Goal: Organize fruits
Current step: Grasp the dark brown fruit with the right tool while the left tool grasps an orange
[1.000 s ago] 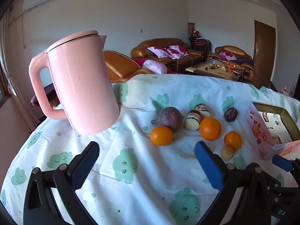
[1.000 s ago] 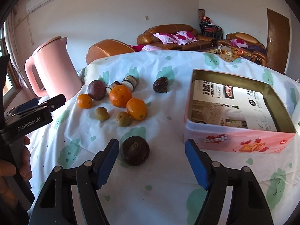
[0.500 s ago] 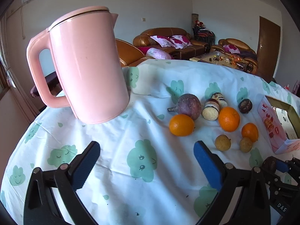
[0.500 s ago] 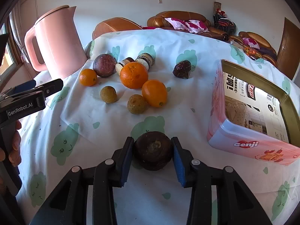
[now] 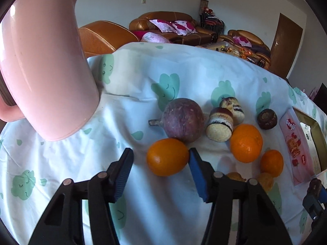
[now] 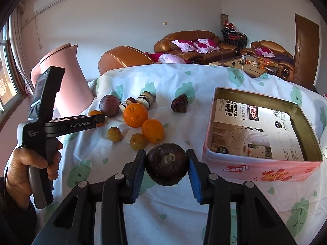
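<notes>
Right wrist: dark fruit (image 6: 166, 166) clamped inside right gripper (image 6: 166, 170)

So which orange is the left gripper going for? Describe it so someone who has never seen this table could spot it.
Start at the tall pink kettle on the cloud-print tablecloth; the fruit cluster lies to its right. The target is the orange directly in front of the big purple fruit, between the open fingers of the left gripper. Of the three oranges it lies nearest the kettle, farthest from the Genji tin.
</notes>
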A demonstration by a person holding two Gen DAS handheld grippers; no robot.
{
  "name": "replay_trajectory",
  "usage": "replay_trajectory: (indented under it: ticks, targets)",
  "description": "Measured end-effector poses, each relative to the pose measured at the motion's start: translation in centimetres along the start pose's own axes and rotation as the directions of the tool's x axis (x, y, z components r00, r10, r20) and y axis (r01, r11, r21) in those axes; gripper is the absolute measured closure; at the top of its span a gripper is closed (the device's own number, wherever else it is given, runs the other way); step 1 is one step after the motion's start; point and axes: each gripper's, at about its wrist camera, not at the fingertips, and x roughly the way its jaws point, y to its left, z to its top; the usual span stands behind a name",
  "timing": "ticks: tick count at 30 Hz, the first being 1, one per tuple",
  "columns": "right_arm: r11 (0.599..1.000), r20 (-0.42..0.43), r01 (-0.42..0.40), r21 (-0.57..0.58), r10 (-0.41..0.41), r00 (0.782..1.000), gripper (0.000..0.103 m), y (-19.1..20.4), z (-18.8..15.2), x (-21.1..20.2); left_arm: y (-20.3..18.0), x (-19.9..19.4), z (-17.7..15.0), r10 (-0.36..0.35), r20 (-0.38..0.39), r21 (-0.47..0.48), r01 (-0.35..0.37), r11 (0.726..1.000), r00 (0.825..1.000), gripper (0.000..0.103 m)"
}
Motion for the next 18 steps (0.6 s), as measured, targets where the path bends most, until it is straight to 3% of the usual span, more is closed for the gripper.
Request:
replay_trajectory:
  ticks: [4,7,10,14,18]
  targets:
    - [1.0,0.003,0.002,0.004,-0.002,1.0,0.061,-0.2,0.0,0.0,0.1,0.4,0.2,-0.02,0.003,0.0,0.02,1.0,1.0,0.064]
    - [1.0,0.018,-0.001,0.007,0.001,1.0,0.061,-0.3,0.1,-0.3,1.5,-0.2,0.2,-0.063,0.031,-0.062,0.065,0.996,0.998,0.064]
    - [1.0,0.046,-0.003,0.012,0.003,0.999,0.061,-0.4,0.3,-0.8,2.9,-1.5,-0.1,-0.045,0.1,-0.118,0.057,0.991,0.994,0.065]
    - [1.0,0.094,0.025,0.006,-0.025,0.995,0.061,-0.8,0.9,-1.8,2.6,-4.5,-0.4,0.001,0.233,-0.112,0.026,0.993,0.973,0.065]
    - [0.994,0.156,0.108,-0.008,-0.105,0.982,0.061,-2.0,1.7,-3.0,0.0,-6.9,-0.4,-0.065,0.309,-0.062,0.088,0.994,0.949,0.065]
